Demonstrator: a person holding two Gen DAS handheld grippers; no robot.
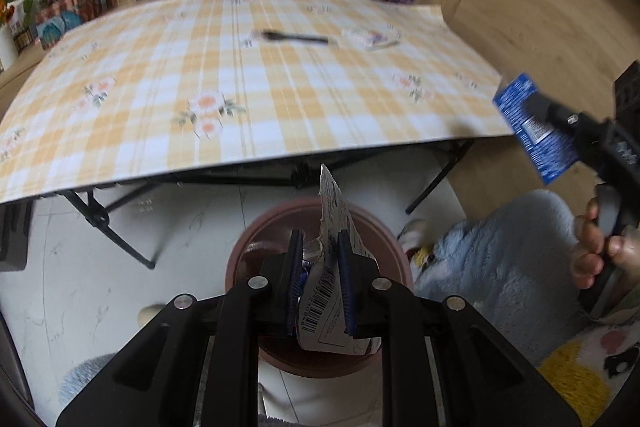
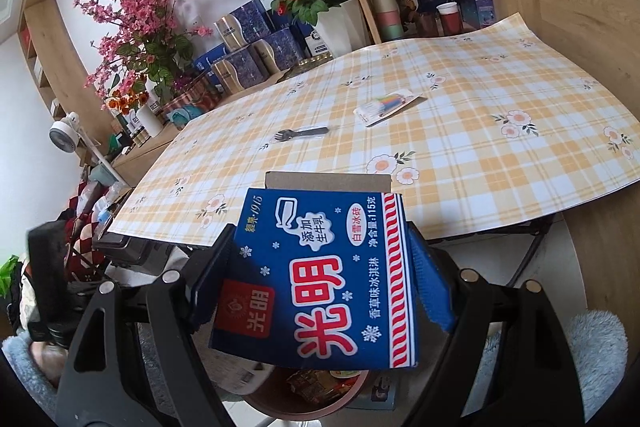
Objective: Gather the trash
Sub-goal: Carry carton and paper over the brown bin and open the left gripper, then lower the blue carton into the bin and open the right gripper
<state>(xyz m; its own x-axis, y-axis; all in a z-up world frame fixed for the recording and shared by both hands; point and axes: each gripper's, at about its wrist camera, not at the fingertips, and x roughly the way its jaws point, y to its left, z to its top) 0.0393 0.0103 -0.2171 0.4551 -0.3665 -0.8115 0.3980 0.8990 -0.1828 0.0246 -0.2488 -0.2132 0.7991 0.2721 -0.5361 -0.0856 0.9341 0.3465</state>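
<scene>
Trash sits in both your tools: your left hand-held gripper (image 1: 320, 267) pinches a crumpled white wrapper (image 1: 332, 291) right over the brown bin (image 1: 240, 259), and your right hand-held gripper (image 2: 320, 267) squeezes a blue ice-cream box (image 2: 320, 275) just off the worktop (image 2: 460, 147).

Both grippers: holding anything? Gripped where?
Left gripper: crumpled white wrapper, pinched mid-body. Right gripper: blue ice-cream box, clamped across its side edges.
</scene>
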